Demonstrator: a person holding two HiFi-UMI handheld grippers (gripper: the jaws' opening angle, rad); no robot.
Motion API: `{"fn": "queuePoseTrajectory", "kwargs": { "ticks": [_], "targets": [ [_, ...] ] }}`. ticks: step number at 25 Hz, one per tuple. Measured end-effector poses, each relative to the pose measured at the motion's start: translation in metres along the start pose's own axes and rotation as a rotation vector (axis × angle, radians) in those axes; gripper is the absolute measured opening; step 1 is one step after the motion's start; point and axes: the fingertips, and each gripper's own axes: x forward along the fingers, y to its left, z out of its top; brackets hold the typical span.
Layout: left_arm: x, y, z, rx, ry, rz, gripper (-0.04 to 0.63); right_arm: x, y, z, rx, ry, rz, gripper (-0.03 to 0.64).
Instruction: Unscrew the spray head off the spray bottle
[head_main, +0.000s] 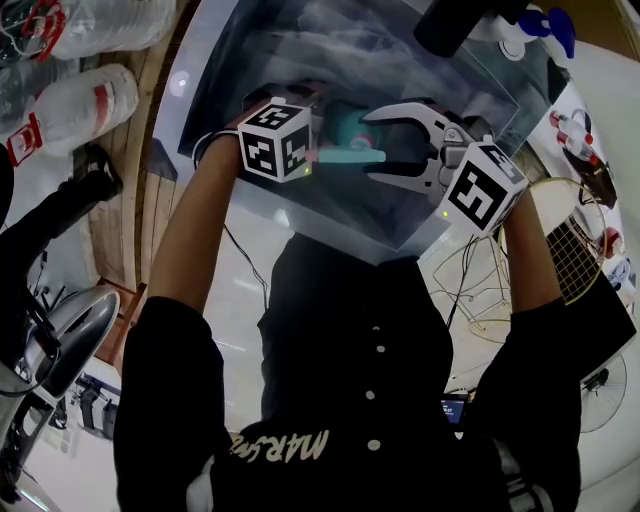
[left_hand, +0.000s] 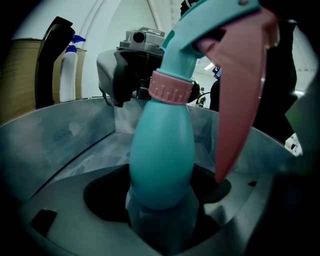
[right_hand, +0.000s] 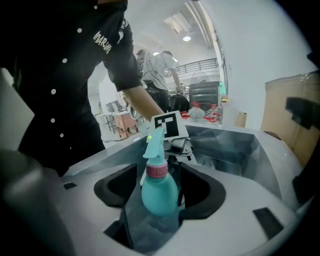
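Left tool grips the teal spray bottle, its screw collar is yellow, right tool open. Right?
No. The collar on the spray bottle is pink, not yellow; the left gripper view shows it. The left tool does grip the bottle and the right tool is open.

Black shirt (head_main: 330, 300), white buttons (head_main: 379, 349)

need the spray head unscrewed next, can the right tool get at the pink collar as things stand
Probably yes. The right tool is open with the bottle between its jaws, untouched, and nothing blocks the pink collar just ahead. The left tool grips the bottle's base.
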Motion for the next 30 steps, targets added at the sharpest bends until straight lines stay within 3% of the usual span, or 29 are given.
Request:
{"fn": "queuePoseTrajectory", "kwargs": {
  "ticks": [4,9,13,18,22,30],
  "targets": [
    [-0.001,-0.001,0.000,-0.005,-0.002,0.004,0.382,-0.022,-0.006,0.011,0.117,0.019,-0.243,0.288],
    [0.000,0.000,0.001,-0.008,-0.007,0.009,0.382,-0.034,0.015,0.006,0.325,0.129,-0.558,0.302],
    [0.000,0.000,0.000,-0.014,-0.007,0.015,0.382,-0.031,0.012,-0.003,0.490,0.094,-0.831,0.285],
    [0.001,0.001,0.001,-0.014,-0.003,0.018,0.382,-0.015,0.002,0.000,0.465,0.095,-0.930,0.284],
    [0.000,-0.001,0.004,-0.019,-0.004,0.009,0.382,-0.013,-0.006,-0.002,0.433,0.119,-1.029,0.228],
    [0.001,0.000,0.005,-0.020,-0.004,0.011,0.382,-0.005,-0.014,0.001,0.330,0.122,-1.053,0.179]
  ]
}}
